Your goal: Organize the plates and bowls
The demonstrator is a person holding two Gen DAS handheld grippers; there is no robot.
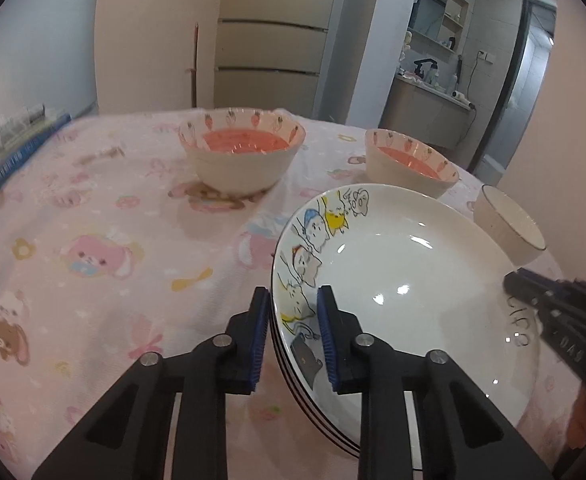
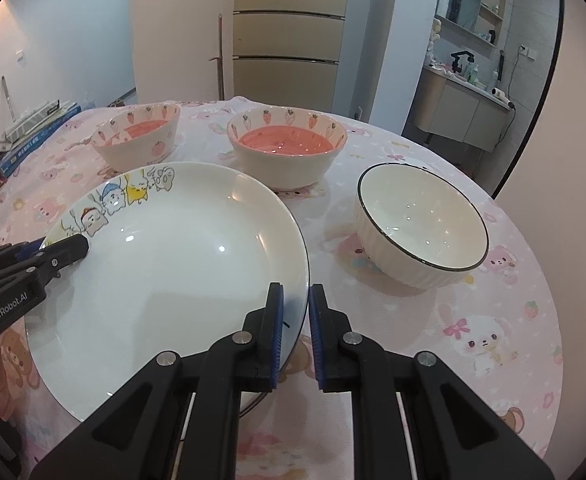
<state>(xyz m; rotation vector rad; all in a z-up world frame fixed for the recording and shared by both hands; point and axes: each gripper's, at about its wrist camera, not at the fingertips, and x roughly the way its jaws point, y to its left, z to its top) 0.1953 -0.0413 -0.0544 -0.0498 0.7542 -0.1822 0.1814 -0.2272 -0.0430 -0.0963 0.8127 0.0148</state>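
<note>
The left claw [image 1: 293, 320] is set astride the left rim of the plates [image 1: 413, 280], one finger outside the stack and one inside over the cartoon print. A gap is seen between the pads and the rim on each side, so the claw is open. The right claw [image 2: 295, 328] straddles the right rim of the plates [image 2: 181, 264] in the same way, narrowly parted with the rim between its pads; whether it touches cannot be told. The stack sits at the near edge of the surface [image 2: 473, 340]. Two pink bowls [image 2: 289, 148] stand beyond it, a white bowl [image 2: 423, 224] toward the right edge.
</note>
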